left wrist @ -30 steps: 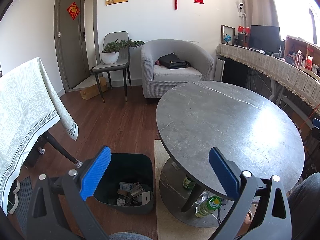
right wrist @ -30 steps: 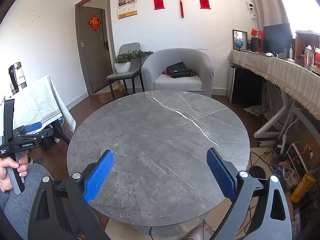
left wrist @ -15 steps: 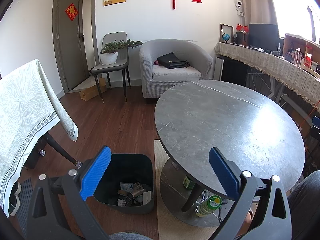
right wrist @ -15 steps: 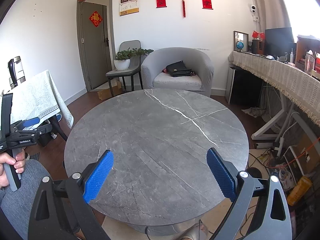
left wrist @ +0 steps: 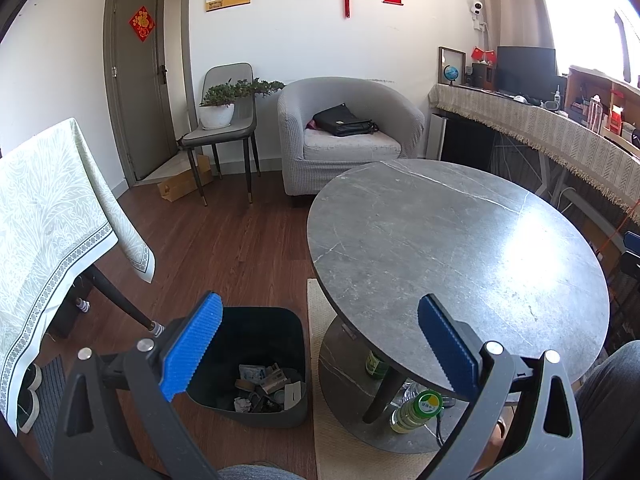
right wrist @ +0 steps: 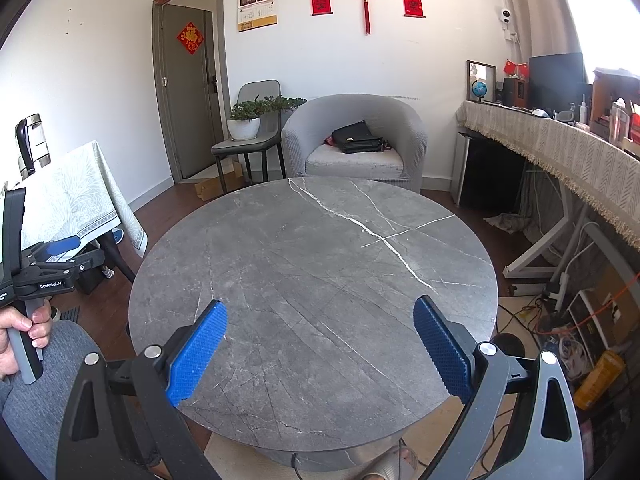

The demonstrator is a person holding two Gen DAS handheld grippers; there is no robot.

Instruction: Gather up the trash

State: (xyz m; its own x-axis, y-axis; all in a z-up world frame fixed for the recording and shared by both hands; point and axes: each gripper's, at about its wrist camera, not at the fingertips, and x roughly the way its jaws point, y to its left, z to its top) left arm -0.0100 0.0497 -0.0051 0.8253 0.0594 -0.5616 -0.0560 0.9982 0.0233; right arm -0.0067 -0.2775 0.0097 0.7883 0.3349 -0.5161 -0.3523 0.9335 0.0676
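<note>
Trash [left wrist: 266,390] lies jumbled in the upright dark bin [left wrist: 294,360] beside the bench [left wrist: 440,240], long axis unclear; left tongs [left wrist: 316,346] and right tongs [right wrist: 318,352] gape released, holding nothing.

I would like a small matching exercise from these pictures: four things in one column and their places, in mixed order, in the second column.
Things:
1. black bag
2. potted plant
3. trash bin
4. green-capped bottle

Places:
A. on the grey chair
B. under the round table
C. on the armchair
D. on the floor, left of the round table

Pairs: 1-C, 2-A, 3-D, 4-B
</note>
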